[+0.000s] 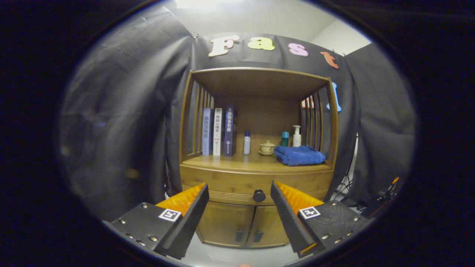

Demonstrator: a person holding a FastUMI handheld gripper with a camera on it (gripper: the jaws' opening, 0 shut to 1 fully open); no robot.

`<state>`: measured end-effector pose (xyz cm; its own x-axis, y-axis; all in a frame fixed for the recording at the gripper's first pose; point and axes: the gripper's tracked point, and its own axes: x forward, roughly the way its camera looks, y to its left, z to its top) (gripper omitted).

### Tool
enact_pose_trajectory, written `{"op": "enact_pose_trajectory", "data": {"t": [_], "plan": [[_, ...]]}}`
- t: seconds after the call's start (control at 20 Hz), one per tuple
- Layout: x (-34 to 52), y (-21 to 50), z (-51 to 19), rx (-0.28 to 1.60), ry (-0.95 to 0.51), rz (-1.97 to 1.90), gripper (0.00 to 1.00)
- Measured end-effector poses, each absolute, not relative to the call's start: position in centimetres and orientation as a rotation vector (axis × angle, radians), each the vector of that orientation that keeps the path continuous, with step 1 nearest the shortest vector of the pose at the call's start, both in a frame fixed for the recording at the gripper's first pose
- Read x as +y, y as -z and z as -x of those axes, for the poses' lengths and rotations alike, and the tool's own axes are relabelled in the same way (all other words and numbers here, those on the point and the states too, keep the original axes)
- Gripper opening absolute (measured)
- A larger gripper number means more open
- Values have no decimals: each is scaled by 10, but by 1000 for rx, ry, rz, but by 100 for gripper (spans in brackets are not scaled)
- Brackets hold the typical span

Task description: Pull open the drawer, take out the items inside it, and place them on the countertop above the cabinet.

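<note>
Gripper view. The claw [239, 193] stands wide open and holds nothing; its two fingers [185, 202] flank open air well short of the cabinet [256, 174]. Beyond them, centred in the gap, the drawer [230, 185] is closed, its round dark knob [259, 195] facing the claw. Below it sit two cabinet doors [241, 224], shut, their lower edges partly cut off by the fingers. Above the drawer, the worktop [230, 162] has bare wood along its front edge. At the back stand three upright books [219, 131], a small bottle [246, 142], a lidded cup [267, 147], a teal container [284, 138] and a pump bottle [297, 136]; a folded blue towel [300, 155] lies at the right. Slatted sides and a roof panel enclose this space. The drawer's contents are hidden; the cup's details are perhaps too small to resolve.
</note>
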<state>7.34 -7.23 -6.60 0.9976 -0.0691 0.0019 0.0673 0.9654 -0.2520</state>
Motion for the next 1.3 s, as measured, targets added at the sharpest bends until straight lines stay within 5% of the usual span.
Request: {"op": "enact_pose_trajectory", "data": {"t": [0.6,1.25,1.3], "plan": [[-114,195,-195,184,50,304,100],[-165,162,-224,114,198,186,100],[-170,162,-257,105,183,141,71]]}}
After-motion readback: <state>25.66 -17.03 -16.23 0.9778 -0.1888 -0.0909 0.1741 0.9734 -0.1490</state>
